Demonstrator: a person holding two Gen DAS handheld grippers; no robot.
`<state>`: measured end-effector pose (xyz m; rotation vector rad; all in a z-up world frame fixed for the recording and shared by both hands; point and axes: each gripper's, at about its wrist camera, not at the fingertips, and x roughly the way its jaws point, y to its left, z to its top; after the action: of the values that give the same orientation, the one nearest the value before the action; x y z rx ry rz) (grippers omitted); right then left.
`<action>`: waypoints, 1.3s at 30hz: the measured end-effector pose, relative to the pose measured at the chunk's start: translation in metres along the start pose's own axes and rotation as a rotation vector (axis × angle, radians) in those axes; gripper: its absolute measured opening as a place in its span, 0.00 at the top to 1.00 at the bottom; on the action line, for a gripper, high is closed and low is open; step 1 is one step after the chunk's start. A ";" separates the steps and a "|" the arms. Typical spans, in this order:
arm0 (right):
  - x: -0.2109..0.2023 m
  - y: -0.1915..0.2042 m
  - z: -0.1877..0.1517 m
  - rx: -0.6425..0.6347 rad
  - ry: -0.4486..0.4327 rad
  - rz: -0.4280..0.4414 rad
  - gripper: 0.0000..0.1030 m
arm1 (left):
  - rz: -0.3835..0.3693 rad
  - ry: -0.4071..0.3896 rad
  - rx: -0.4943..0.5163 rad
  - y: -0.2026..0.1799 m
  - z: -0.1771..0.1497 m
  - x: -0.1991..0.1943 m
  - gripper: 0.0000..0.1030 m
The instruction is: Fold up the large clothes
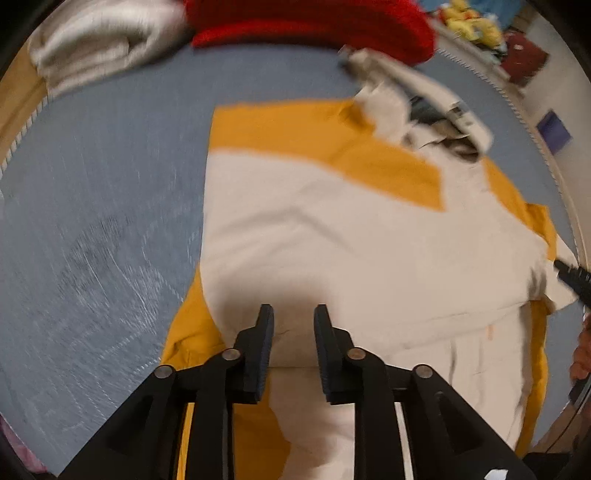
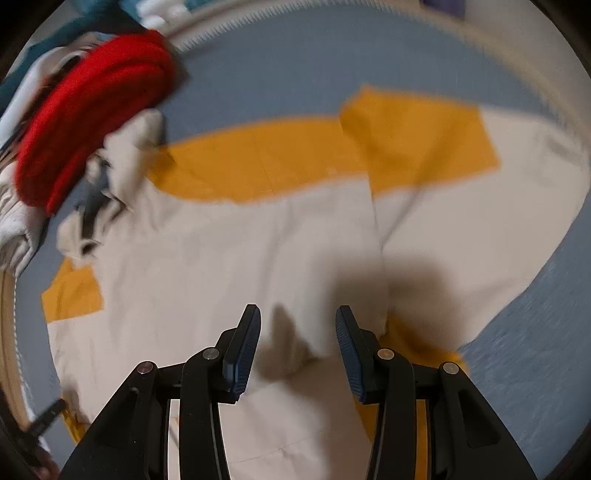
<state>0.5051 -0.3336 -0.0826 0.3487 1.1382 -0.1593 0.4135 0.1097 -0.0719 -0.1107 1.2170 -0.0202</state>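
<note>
The blue bed cover (image 1: 96, 192) takes up most of what I see, a wide flat surface that gives a big garment room to lie out, and I judge that is why the work is done here. On it lies the cream and yellow garment (image 1: 332, 236), the piece I am to fold, spread nearly flat under both of my tools; in the right view a yellow sleeve panel (image 2: 417, 144) already lies turned in over the cream body, so I take it that the folding is partly done. Beyond it, pushed toward the far edge, are a red knit (image 1: 314, 26) and a folded pale blanket (image 1: 96, 48), probably set aside so they keep out of the way. The collar end (image 1: 439, 133) of the garment is bunched and dark inside, too blurred for me to tell more. My left gripper (image 1: 293, 319) hangs just above the cream cloth near the close hem with its jaws apart and nothing between them; my right gripper (image 2: 298, 319) does the same over the cream body, jaws wider apart and empty, its shadow falling on the cloth beside a crease. I judge both are poised to pinch an edge for the next fold. I can read no brand, label or writing anywhere; both views are smeared by motion.
</note>
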 end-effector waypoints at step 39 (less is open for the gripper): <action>-0.138 -0.269 0.038 0.175 -0.410 -0.039 0.57 | 0.011 -0.201 0.110 -0.119 -0.021 -0.044 0.54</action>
<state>0.4003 -0.6056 0.0057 0.4266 0.7277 -0.3497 0.3835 -0.0065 -0.0267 -0.0094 1.0135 -0.0643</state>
